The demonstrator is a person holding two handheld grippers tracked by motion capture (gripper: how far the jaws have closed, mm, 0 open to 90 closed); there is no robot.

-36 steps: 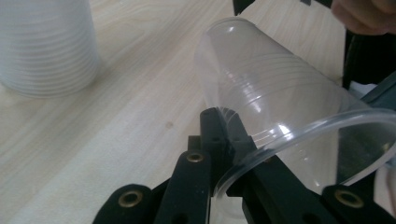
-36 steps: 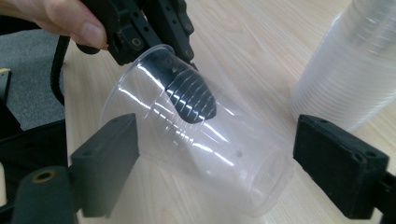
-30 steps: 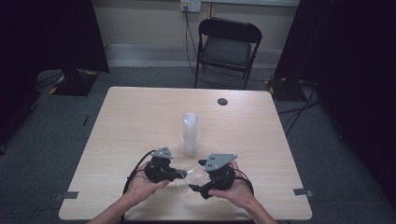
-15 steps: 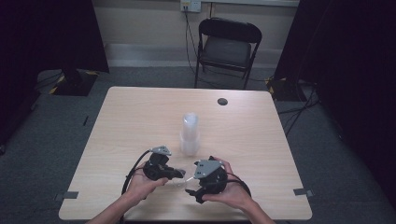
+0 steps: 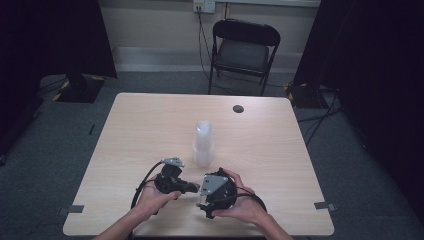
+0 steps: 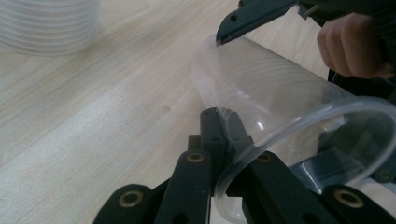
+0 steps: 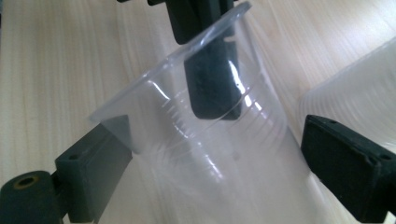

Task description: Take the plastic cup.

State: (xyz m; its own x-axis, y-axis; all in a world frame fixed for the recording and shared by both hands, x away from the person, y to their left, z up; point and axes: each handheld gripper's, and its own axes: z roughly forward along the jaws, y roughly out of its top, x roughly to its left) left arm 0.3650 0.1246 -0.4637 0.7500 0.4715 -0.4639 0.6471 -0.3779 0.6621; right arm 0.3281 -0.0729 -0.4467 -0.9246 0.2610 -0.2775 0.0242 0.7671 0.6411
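1. Pinching the rim of a clear, ribbed plastic cup (image 6: 280, 116) between the nearly closed jaws of the left black two-jaw gripper (image 5: 187, 188), one jaw inside the cup.
2. Lying sideways between both grippers, just above the pale wooden table (image 5: 150, 130).
3. Straddling the cup's base with the right black two-jaw gripper (image 7: 205, 158), jaws spread wide, not squeezing.
4. Standing just behind: an upright stack of clear plastic cups (image 5: 203, 142).

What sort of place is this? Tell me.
Probably a recording studio or lab: dark curtains line the sides, a folding chair waits behind one plain wooden table, and cables cross grey carpet.
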